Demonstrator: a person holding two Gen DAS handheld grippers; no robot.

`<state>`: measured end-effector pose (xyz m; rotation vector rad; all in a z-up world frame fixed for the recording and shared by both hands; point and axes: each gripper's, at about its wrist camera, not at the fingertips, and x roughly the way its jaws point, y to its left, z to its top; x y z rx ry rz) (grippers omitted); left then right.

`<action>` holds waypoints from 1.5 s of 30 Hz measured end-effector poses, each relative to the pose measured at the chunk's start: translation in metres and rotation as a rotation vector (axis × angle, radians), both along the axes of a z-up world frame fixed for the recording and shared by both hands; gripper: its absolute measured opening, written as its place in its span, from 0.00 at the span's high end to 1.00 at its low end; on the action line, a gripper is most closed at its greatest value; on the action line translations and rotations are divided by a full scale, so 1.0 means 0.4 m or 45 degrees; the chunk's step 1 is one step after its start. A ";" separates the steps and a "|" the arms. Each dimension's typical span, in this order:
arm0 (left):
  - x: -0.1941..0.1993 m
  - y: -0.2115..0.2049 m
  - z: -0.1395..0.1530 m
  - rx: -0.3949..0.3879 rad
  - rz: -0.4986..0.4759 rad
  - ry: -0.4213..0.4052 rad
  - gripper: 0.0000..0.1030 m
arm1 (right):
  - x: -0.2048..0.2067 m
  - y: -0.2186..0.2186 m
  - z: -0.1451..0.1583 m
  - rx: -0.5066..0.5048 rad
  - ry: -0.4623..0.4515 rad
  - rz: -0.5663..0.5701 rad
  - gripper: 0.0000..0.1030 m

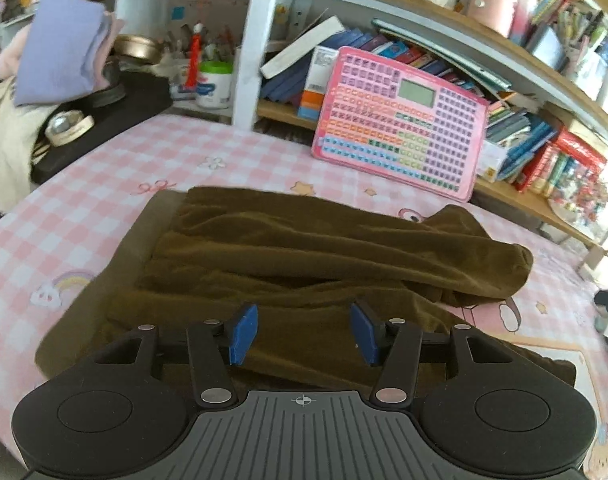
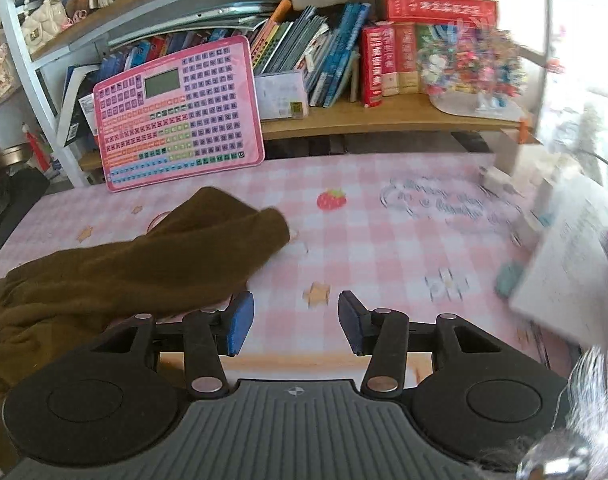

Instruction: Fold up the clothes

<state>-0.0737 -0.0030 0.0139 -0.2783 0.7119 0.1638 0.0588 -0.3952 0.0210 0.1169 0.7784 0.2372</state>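
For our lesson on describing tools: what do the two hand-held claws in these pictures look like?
The left claw and right claw look alike: two blue rectangular pads on black linkage bars with silver round pivots, two round black discs on either side, and a grey ribbed body with a small crosshair mark in the middle. No cables or sleeves are visible.

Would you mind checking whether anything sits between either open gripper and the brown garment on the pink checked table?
Nothing visible does. The left gripper hangs open right over the brown garment, with only cloth between its pads. The right gripper is open over bare pink tablecloth, the garment's sleeve just to its left, with no object between.
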 end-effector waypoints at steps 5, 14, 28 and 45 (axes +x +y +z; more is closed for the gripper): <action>-0.033 -0.023 -0.008 0.028 0.146 0.077 0.49 | 0.147 0.017 -0.041 0.052 0.051 0.128 0.53; -0.088 -0.060 0.004 0.083 0.307 0.165 0.49 | 0.350 0.027 -0.100 0.351 0.228 0.131 0.45; -0.063 -0.087 0.010 0.089 0.327 0.169 0.49 | 0.361 -0.004 -0.037 0.602 0.331 0.420 0.96; -0.070 -0.119 0.021 0.092 0.320 0.162 0.49 | 0.529 0.020 0.033 0.348 0.102 -0.008 0.88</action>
